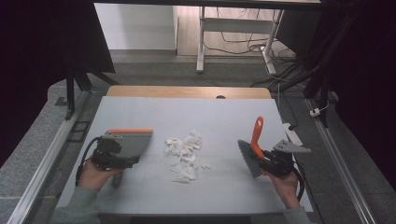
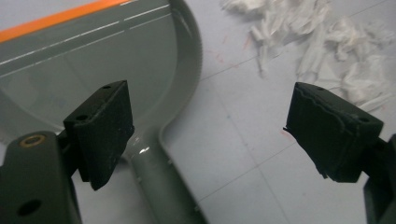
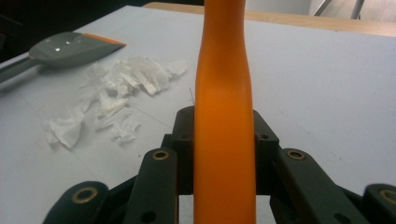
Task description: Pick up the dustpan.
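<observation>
A grey dustpan [image 1: 132, 141] with an orange lip lies flat at the table's left, and its handle [image 2: 159, 186] runs back toward the person. My left gripper [image 1: 127, 160] hovers over that handle, open. In the left gripper view the handle passes close to the left jaw and touches neither jaw [image 2: 210, 135]. A pile of torn white paper scraps [image 1: 186, 154] lies mid-table. My right gripper [image 1: 262, 157] is shut on the orange handle of a brush [image 1: 256, 135]. The brush's grey bristles [image 1: 247, 158] point toward the scraps. The handle [image 3: 224, 116] stands up between the jaws.
A pale grey mat [image 1: 187, 112] covers the table, with a wooden strip [image 1: 187, 91] along the far edge. A white power strip [image 1: 293, 134] lies at the right edge. Metal rails flank both sides. A desk frame and cables stand on the floor beyond.
</observation>
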`<state>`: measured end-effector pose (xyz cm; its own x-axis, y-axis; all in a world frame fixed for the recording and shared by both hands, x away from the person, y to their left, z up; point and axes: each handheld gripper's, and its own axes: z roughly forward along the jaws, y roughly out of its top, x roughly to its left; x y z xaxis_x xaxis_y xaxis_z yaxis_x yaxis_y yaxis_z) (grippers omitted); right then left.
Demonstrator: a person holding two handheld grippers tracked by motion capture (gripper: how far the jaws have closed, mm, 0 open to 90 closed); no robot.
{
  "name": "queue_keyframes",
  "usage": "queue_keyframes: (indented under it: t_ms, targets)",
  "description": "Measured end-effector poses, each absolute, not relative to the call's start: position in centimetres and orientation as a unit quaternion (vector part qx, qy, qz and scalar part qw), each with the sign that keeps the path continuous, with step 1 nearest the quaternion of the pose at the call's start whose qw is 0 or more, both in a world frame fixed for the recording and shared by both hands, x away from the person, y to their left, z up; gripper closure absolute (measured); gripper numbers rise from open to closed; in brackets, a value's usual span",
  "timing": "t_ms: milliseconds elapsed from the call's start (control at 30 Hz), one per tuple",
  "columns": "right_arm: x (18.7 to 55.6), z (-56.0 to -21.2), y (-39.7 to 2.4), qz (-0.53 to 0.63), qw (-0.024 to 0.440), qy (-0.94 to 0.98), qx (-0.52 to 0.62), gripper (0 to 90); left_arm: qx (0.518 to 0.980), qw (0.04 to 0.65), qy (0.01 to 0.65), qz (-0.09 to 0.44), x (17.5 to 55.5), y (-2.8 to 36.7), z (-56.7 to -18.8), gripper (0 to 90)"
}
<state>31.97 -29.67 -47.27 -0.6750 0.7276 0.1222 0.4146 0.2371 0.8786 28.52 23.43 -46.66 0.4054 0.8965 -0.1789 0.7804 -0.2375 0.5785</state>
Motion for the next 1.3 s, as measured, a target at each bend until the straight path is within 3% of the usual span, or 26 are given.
queue_keyframes:
  t_ms: [433, 1033, 1300]
  targets:
    - [31.8, -47.5, -29.6, 0.487, 0.159, 0.774, 0.372, 69.9, 0.768, 0.259, 0.578, 0.092, 28.7, 25.2, -48.0, 13.1]
    - [31.9, -47.7, -29.5, 0.481, 0.160, 0.778, 0.372, 69.9, 0.728, 0.251, 0.635, 0.059, 28.4, 26.1, -50.4, 10.7]
    - [31.9, -47.8, -29.5, 0.480, 0.160, 0.778, 0.373, 69.9, 0.735, 0.235, 0.635, 0.043, 27.8, 25.8, -51.6, 10.7]
